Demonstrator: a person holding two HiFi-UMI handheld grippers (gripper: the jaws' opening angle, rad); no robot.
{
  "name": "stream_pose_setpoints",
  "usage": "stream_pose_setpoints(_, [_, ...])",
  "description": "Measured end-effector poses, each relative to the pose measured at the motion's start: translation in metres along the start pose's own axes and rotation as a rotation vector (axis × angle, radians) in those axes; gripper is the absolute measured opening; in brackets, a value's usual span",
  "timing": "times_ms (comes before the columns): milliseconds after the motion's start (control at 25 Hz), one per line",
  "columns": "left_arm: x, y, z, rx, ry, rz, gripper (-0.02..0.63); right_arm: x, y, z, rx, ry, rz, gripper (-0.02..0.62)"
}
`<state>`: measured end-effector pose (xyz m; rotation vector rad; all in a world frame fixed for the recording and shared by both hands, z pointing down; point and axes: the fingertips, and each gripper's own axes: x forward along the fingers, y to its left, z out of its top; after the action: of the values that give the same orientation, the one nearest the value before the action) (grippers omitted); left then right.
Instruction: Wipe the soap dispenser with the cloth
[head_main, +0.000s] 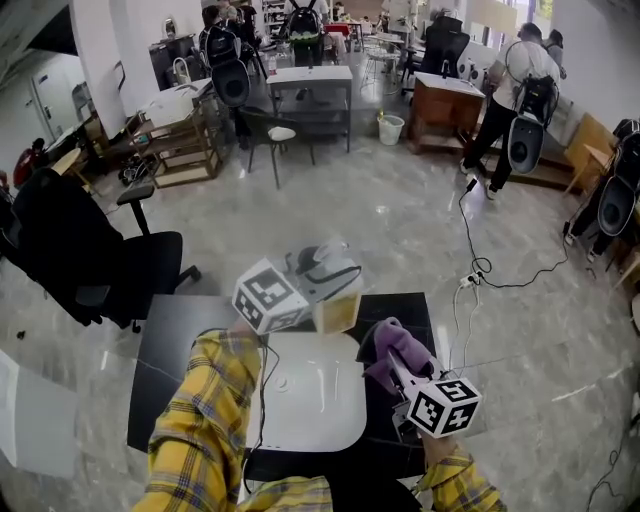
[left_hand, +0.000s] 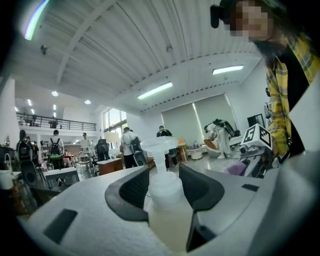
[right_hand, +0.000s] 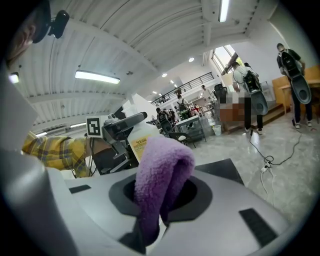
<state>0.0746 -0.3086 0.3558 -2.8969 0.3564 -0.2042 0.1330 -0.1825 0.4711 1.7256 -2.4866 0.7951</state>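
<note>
- Head view: a dark table (head_main: 165, 330) fills the lower middle of the frame, and a white tray (head_main: 310, 395) lies on it. The table's far edge runs just behind the grippers.
- Beyond that edge the glossy floor (head_main: 380, 200) is open up to the desks at the top of the frame. A black office chair (head_main: 90, 260) stands at centre left, and a cable (head_main: 470, 260) trails over the floor at centre right.
- The soap dispenser (head_main: 337, 312) is at frame centre, over the tray's far right corner. Whether its base rests on anything cannot be told.
- In the left gripper view the soap dispenser (left_hand: 167, 215) stands upright with its long axis vertical and the pump head (left_hand: 159, 146) on top. Which way the spout points is unclear.
- Its body is translucent and holds pale yellowish liquid. The right gripper view shows a yellow label on the soap dispenser (right_hand: 140, 142).
- The left gripper (left_hand: 165, 177) is clamped on the bottle's shoulder, with a dark pad on each side. In the head view the left gripper (head_main: 335, 268) sits above the bottle.
- The purple fleecy cloth (right_hand: 162, 175) is pinched in the right gripper (right_hand: 160, 197) and folded over above the jaws.
- In the head view the cloth (head_main: 385, 340) sits just right of the dispenser with a narrow gap between them. The right gripper (head_main: 400, 368) is below it.
</note>
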Motion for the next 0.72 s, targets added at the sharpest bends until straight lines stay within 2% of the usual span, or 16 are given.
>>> stream_pose_setpoints(200, [-0.003,0.007,-0.005,-0.083,0.045,0.087,0.221,0.004,0.002,0.002,0.003,-0.009,0.009,0.069])
stream_pose_setpoints(400, [-0.004,0.011,-0.007,-0.059,0.117,0.198,0.239,0.009,0.009,0.004,-0.007,-0.01,0.033,0.069])
stream_pose_setpoints(520, [-0.007,0.011,-0.005,0.002,0.166,0.304,0.239,0.01,0.012,0.005,-0.01,-0.011,0.041,0.069])
stream_pose_setpoints(600, [-0.012,0.013,-0.002,0.028,0.183,0.403,0.238,0.012,0.014,0.005,-0.009,-0.012,0.043,0.069])
stream_pose_setpoints(720, [-0.019,0.012,0.004,-0.023,0.163,0.543,0.238,0.013,0.013,0.003,-0.005,-0.013,0.048,0.069])
